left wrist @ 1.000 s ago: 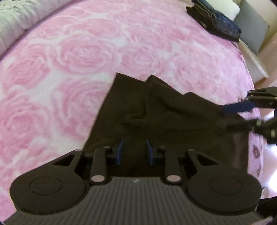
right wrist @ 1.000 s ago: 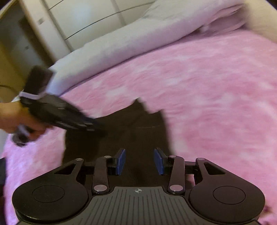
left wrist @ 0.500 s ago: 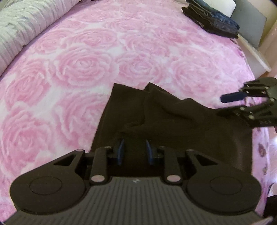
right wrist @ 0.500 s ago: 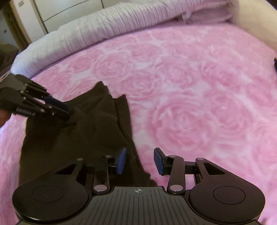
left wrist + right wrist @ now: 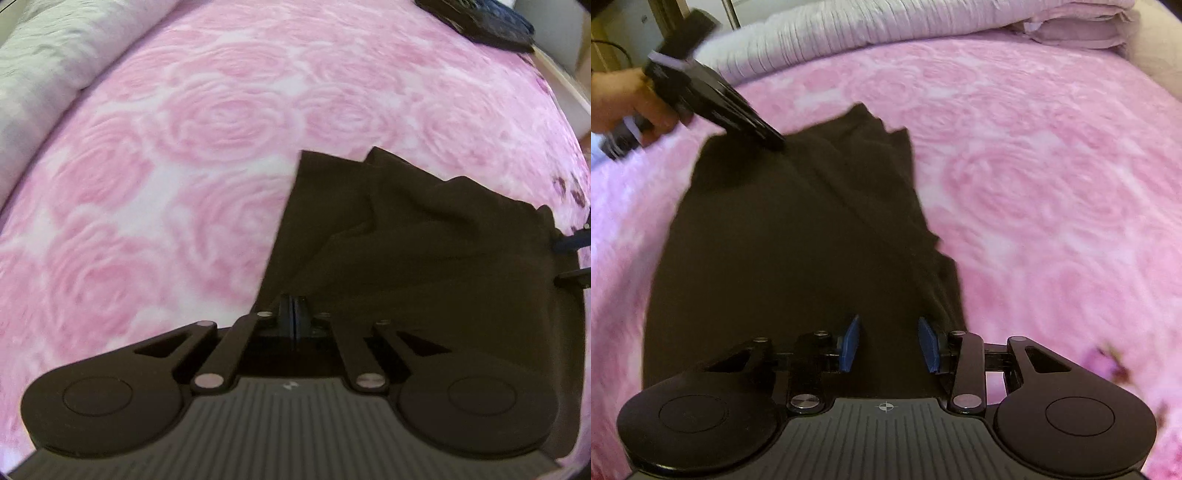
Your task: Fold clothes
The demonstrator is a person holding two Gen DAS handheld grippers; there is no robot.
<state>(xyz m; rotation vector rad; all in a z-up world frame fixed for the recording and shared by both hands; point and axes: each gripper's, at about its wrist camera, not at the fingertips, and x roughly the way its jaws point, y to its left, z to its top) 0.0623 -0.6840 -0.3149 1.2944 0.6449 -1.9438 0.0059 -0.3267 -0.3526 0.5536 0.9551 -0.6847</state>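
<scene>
2 grippers sit over the dark garment (image 5: 798, 236), which lies rumpled on your pink rose blanket (image 5: 207, 122). Your left gripper (image 5: 293, 314) has its jaws pinched together on the garment's near edge; your right gripper (image 5: 888, 343) hovers above the cloth, jaws apart and gripping nothing.

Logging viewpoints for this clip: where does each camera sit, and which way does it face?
Left wrist: on the left gripper, looking steeply down at the dark brown cloth garment on the pink rose-patterned blanket; its jaws are pinched shut on the garment's edge.
Right wrist: on the right gripper, facing down over the same garment; blue pads apart, with a bare hand holding the left gripper.
Shared: garment, blanket, each other's gripper.
</scene>
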